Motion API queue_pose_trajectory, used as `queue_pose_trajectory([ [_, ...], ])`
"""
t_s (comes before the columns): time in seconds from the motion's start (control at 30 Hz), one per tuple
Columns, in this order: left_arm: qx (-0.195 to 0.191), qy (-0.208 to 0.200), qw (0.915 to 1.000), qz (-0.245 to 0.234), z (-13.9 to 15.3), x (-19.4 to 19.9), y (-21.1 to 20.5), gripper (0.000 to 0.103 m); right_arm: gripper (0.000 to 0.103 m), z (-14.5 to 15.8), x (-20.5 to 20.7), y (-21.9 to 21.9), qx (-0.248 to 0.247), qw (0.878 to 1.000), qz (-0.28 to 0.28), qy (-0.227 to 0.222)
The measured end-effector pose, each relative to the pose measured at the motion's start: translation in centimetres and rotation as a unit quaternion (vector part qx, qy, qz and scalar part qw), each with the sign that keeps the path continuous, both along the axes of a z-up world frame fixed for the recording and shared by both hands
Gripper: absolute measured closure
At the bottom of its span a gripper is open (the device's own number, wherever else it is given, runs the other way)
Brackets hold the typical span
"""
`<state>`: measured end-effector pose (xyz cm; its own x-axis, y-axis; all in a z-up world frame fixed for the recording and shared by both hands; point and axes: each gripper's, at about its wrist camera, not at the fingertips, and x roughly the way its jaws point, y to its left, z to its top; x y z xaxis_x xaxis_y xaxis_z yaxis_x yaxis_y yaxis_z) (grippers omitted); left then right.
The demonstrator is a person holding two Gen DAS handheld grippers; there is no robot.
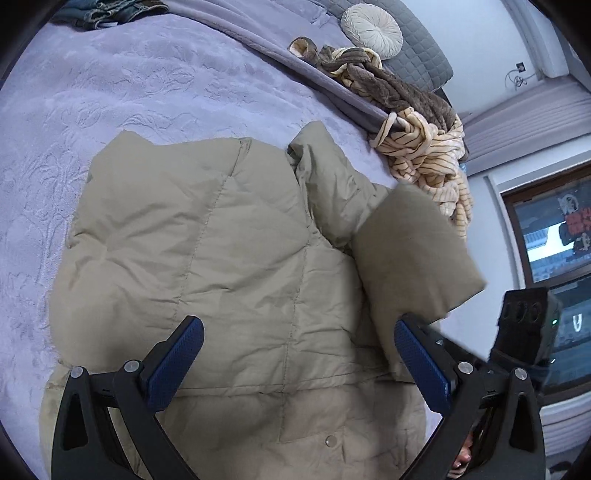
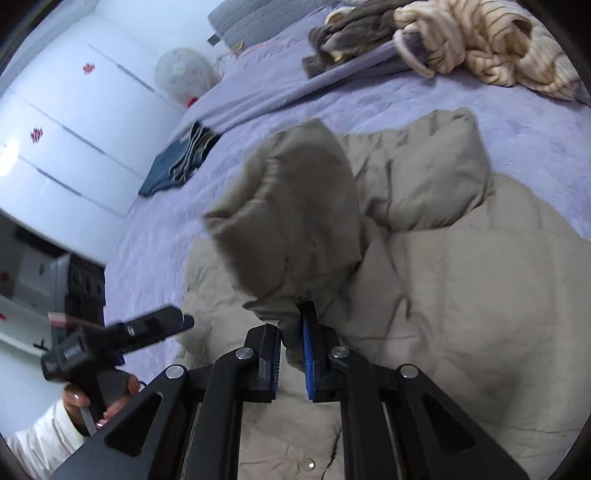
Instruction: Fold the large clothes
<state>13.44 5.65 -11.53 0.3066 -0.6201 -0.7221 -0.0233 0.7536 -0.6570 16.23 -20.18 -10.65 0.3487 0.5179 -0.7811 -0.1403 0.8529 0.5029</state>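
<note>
1. Two grippers are in play over one khaki quilted puffer jacket (image 1: 221, 258), which lies spread flat on your lavender embossed bedspread (image 1: 110, 92); its collar points toward the far side of the bed.
2. Your left gripper (image 1: 299, 354) hovers above the jacket's lower body with its blue-padded fingers (image 1: 177, 365) set wide apart; nothing lies between them.
3. Your right gripper (image 2: 291, 354) has its fingers pinched nearly together on the cuff of a jacket sleeve (image 2: 295, 221); the sleeve is raised off the bed and blurred.
4. Only the right wrist view shows that grip; the left wrist view shows the same lifted sleeve (image 1: 413, 251) and the right tool's black housing, but not its fingertips.
5. Only the right wrist view shows your left hand (image 2: 99, 402) on the other tool, a white sleeve at the wrist, the white wardrobe doors (image 2: 66, 122) and folded jeans (image 2: 177, 162) on the bedspread.
6. Only the left wrist view shows a round pleated cushion (image 1: 371, 26), a grey quilted headboard (image 1: 424, 55) and a dark-framed window (image 1: 554, 229).
7. Both views show a striped cream fleece garment (image 1: 432, 162) tangled with a brown fleece garment (image 1: 388, 85), well apart from the jacket.
</note>
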Motion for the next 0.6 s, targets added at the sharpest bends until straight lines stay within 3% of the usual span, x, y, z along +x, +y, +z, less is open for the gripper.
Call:
queue_pose_trajectory([
  [0.07,-0.025,0.004,0.9997,-0.002,-0.1,0.2,-0.1,0.0,0.088,-1.8,-0.5,1.9,-0.015,0.999,0.023,0.032],
  [0.2,-0.048,0.02,0.9984,-0.024,-1.0,1.0,-1.6,0.0,0.044,-4.3,-1.6,2.2,-0.011,0.995,0.029,0.09],
  [0.37,0.018,0.032,0.9979,-0.053,-2.7,1.9,-4.9,0.0,0.043,-3.5,-4.8,-3.8,0.031,0.994,-0.012,0.102],
  [0.43,0.033,0.036,0.9971,-0.058,-3.4,2.2,-5.8,0.005,0.046,-4.1,-7.0,-7.2,0.037,0.992,-0.031,0.117],
  [0.47,0.036,0.037,0.9968,-0.061,-3.6,2.4,-6.2,0.01,0.051,-4.4,-7.6,-8.5,0.034,0.991,-0.038,0.123],
  [0.5,0.042,0.04,0.9962,-0.065,-3.9,2.7,-6.7,0.02,0.069,-4.9,-8.6,-10.1,0.024,0.99,-0.049,0.13],
  [0.53,0.051,0.043,0.9953,-0.069,-4.1,3.0,-7.2,0.035,0.081,-5.5,-9.3,-11.3,0.012,0.988,-0.064,0.139],
  [0.57,0.059,0.045,0.9945,-0.074,-4.3,3.3,-7.6,0.048,0.083,-6.0,-9.8,-12.7,0.006,0.986,-0.079,0.147],
  [0.6,0.068,0.045,0.9934,-0.081,-4.4,3.5,-8.3,0.079,0.089,-6.5,-10.2,-14.1,0.005,0.983,-0.101,0.15],
])
